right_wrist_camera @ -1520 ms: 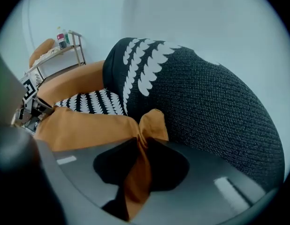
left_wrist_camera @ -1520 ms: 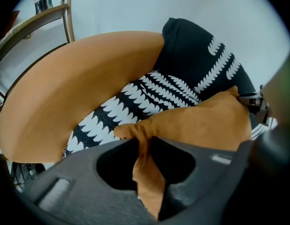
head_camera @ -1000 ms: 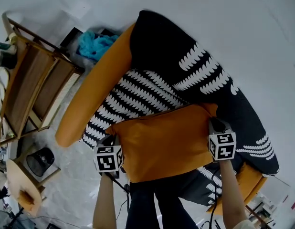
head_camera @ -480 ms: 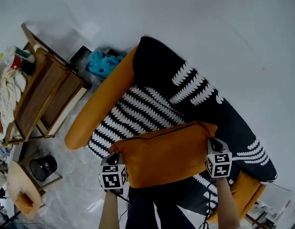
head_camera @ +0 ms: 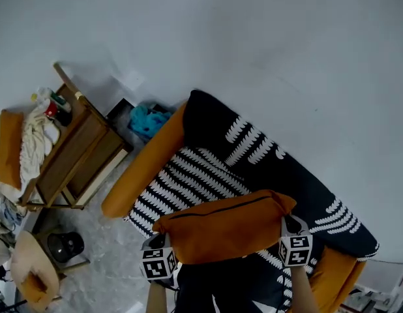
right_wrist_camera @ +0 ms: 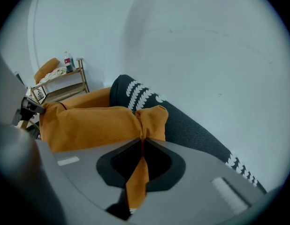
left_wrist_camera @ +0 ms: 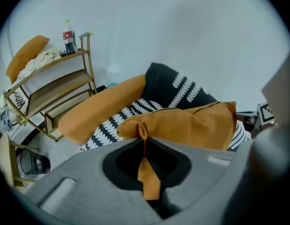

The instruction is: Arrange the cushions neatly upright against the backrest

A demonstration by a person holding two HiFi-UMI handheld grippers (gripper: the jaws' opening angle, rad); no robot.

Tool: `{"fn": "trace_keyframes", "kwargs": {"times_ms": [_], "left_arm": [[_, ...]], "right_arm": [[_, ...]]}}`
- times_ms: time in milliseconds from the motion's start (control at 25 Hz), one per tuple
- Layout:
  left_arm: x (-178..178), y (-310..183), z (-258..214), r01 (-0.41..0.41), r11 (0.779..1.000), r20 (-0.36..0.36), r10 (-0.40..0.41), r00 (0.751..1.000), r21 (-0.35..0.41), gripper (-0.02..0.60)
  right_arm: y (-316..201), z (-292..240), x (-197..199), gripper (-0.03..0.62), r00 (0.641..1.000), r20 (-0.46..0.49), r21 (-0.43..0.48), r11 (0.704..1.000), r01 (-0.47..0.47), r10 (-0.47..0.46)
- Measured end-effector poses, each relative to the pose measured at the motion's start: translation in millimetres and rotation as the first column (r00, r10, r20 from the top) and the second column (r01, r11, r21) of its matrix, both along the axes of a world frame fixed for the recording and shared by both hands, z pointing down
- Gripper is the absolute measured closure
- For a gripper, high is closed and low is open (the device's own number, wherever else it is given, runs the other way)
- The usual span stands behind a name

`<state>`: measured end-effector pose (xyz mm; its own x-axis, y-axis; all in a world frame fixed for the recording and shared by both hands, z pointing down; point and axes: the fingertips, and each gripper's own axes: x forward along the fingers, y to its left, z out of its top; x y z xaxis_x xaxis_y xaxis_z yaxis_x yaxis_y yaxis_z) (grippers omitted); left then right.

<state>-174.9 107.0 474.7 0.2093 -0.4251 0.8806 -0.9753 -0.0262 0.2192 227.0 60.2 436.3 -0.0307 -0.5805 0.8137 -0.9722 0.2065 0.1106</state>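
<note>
1. Two grippers share one orange cushion (head_camera: pixel 224 227). The left gripper (head_camera: pixel 156 243) is pinched tight on the cushion's left corner and the right gripper (head_camera: pixel 287 225) likewise on its right corner. In each gripper view a tab of orange fabric runs down btw the closed jaws
2. The cushion hangs in the air, long side roughly level, stretched btw the two grips. In the head view it sits above the front edge of the sofa seat (head_camera: pixel 182 178), about mid-sofa. It doesn't look to touch the seat or the backrest (head_camera: pixel 253 152)
3. Step in hand, as I read it: carry phase. The cushion is up off the sofa and not yet set against the backrest
4. Next move calls for: take both grips fwd together toward the backrest, keeping the cushion level so it doesn't twist. Set its bottom edge on the seat at the rear edge, lean the top on the backrest, then release both corners at approx the same time
5. Watch: the grips hold thin corner fabric only, so the body may sag or swing. If one side drops first it'll prob flop flat
6. The orange armrest (head_camera: pixel 146 168) closes the sofa's left end, and the wooden shelf rack (head_camera: pixel 64 155) stands beyond it, clear of the path
</note>
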Motion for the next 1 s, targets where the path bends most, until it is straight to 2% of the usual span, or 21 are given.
{"fn": "trace_keyframes", "kwargs": {"times_ms": [200, 480, 640, 800, 1000], "left_arm": [[0, -19, -51, -0.027, 0.996, 0.004, 0.027, 1.000, 0.088, 0.560], [13, -91, -95, -0.118, 0.968, 0.059, 0.108, 0.992, 0.220, 0.560], [23, -146, -123, -0.213, 0.938, 0.082, 0.198, 0.977, 0.275, 0.560], [31, -178, -143, -0.291, 0.912, 0.102, 0.273, 0.957, 0.289, 0.560], [56, -229, -148, -0.411, 0.857, 0.143, 0.385, 0.912, 0.310, 0.560]], "right_arm": [[19, -47, 3, 0.562, 0.999, 0.012, 0.061, 0.997, -0.053, 0.052], [2, -69, 16, 0.562, 0.992, 0.061, 0.148, 0.981, -0.122, 0.114], [-14, -95, 20, 0.562, 0.979, 0.077, 0.192, 0.961, -0.201, 0.189], [-16, -115, 20, 0.562, 0.967, 0.087, 0.204, 0.946, -0.252, 0.239], [-12, -114, 24, 0.562, 0.942, 0.113, 0.207, 0.919, -0.335, 0.317]]}}
